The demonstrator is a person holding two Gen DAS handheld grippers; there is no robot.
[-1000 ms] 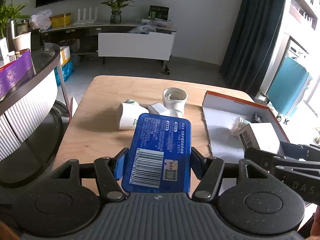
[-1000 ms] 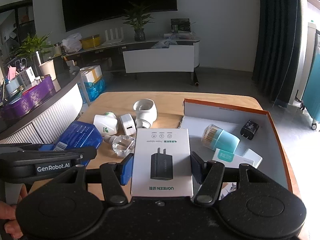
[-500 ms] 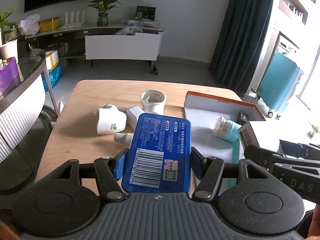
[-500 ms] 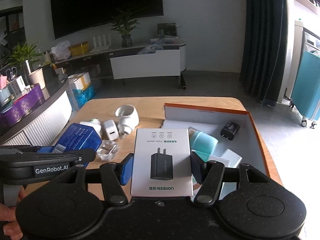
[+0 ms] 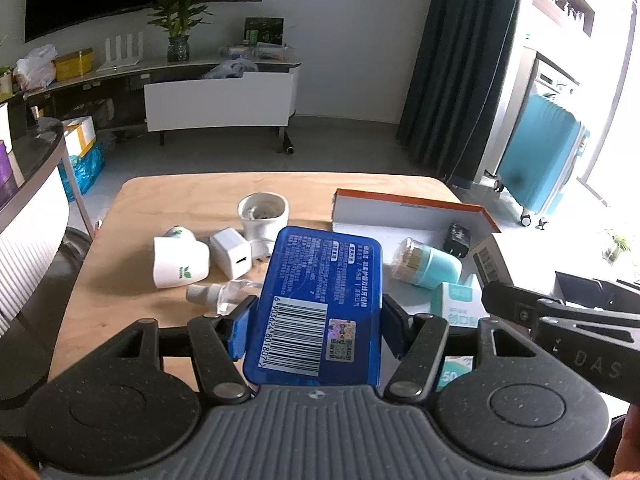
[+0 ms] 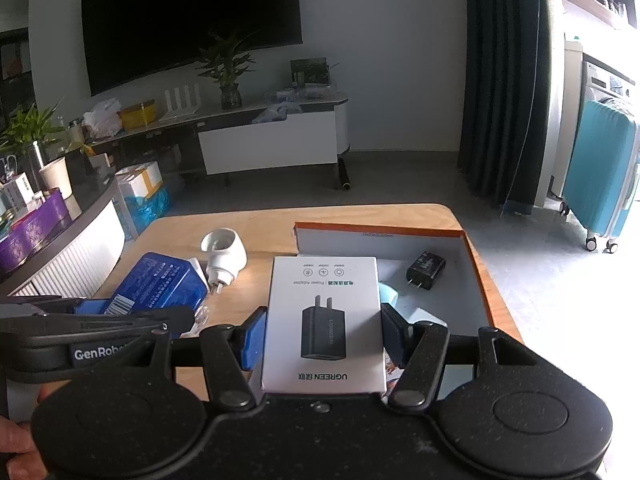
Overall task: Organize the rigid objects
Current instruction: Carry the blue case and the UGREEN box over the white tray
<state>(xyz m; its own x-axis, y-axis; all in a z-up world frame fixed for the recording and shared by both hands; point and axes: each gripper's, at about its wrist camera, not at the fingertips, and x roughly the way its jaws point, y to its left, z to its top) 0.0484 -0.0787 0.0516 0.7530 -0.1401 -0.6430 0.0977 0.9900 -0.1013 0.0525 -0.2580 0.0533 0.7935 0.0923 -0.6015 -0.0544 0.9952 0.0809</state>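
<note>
**Both grippers loaded above the wooden table**

While the two grippers hang over the near edge of the wooden table [image 5: 168,196], each one pinches a flat package between its blue pads. The left gripper [image 5: 314,322] clamps a blue box [image 5: 320,300] with its barcode facing up, raised off the tabletop. The right gripper [image 6: 322,330] clamps a white UGREEN power adapter box [image 6: 324,316], held above the near part of the orange-rimmed tray [image 6: 380,227]. Inside that tray lie a black charger plug [image 6: 426,269] toward the far right, a teal toothpick jar [image 5: 428,266] on its side, and a pale green carton [image 5: 460,304] nearer. Left of the tray, on bare wood, sit a white plug-in device [image 5: 262,214], a white charger cube [image 5: 232,252], a white leaf-printed holder [image 5: 180,258] tipped over, and a small clear bottle [image 5: 218,292] lying flat.
</note>
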